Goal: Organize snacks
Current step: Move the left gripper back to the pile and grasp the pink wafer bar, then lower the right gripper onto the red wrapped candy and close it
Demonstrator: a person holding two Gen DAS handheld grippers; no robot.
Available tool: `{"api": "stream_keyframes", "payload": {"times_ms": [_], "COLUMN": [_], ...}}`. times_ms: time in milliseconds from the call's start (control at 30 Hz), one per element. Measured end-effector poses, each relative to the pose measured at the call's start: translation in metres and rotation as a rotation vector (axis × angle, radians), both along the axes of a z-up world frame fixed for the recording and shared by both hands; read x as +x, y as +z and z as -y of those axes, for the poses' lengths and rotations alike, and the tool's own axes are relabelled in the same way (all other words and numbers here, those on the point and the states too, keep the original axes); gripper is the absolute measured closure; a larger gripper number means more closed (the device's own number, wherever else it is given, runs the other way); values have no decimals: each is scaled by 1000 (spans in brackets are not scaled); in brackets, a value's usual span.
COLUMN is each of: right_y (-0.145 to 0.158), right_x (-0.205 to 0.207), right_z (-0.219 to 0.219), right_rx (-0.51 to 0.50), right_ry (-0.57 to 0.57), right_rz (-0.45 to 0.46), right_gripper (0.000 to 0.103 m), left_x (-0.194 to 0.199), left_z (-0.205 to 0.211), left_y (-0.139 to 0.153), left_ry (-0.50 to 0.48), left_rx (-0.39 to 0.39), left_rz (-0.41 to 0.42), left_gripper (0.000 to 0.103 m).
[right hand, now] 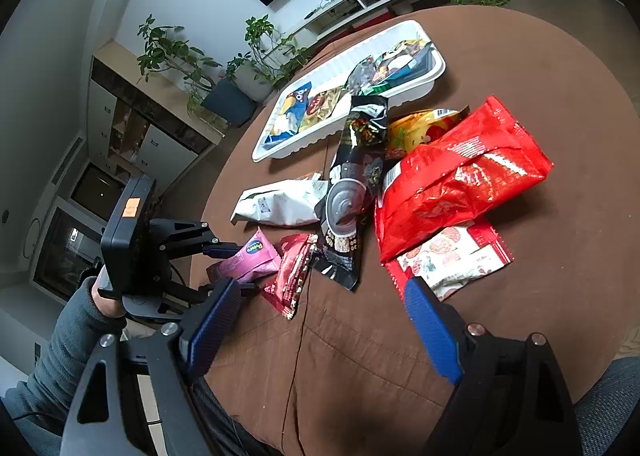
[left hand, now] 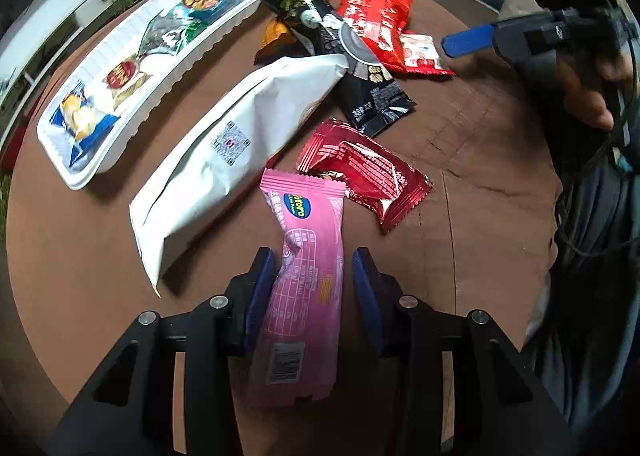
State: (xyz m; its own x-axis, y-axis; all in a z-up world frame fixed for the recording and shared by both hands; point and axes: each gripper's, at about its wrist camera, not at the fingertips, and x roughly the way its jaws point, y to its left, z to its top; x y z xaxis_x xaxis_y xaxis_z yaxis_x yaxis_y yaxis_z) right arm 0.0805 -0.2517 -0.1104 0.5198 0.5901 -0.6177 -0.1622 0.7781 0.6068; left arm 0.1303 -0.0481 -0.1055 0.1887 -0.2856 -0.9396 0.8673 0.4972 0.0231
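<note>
A pink snack packet (left hand: 310,276) lies between the fingers of my left gripper (left hand: 314,280). The left pad touches it, the right pad stands a little apart, so the jaws are open around it. It also shows in the right wrist view (right hand: 250,258). My right gripper (right hand: 320,326) is open and empty above the brown table, near a red-and-white packet (right hand: 452,262). A white tray (left hand: 168,72) holds several snack packets; it also shows in the right wrist view (right hand: 352,56).
On the table lie a white bag (left hand: 236,160), a dark red packet (left hand: 368,172), a long black packet (left hand: 344,52), a big red bag (right hand: 460,176) and a yellow packet (right hand: 416,130). The table edge is close to both grippers.
</note>
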Motion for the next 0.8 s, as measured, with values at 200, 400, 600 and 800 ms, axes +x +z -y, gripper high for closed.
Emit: {"api": "stream_keyframes", "payload": {"times_ms": [200, 400, 600, 800], "right_y": [4, 6, 6, 2], "right_x": [1, 3, 5, 12], "right_z": [-5, -13, -34, -65], "right_rx": [-30, -60, -109, -150], "right_ry": [2, 14, 44, 96], "right_rz": [6, 7, 10, 0], "right_gripper": [17, 20, 25, 34], "left_x": [-3, -8, -12, -21], "left_z": [-3, -11, -28, -49], "left_y": [0, 2, 3, 7], "left_ry": [82, 192, 313, 428], "left_rx": [7, -30, -102, -204], "left_rz": [0, 1, -21, -48], "left_gripper": [65, 74, 76, 78]}}
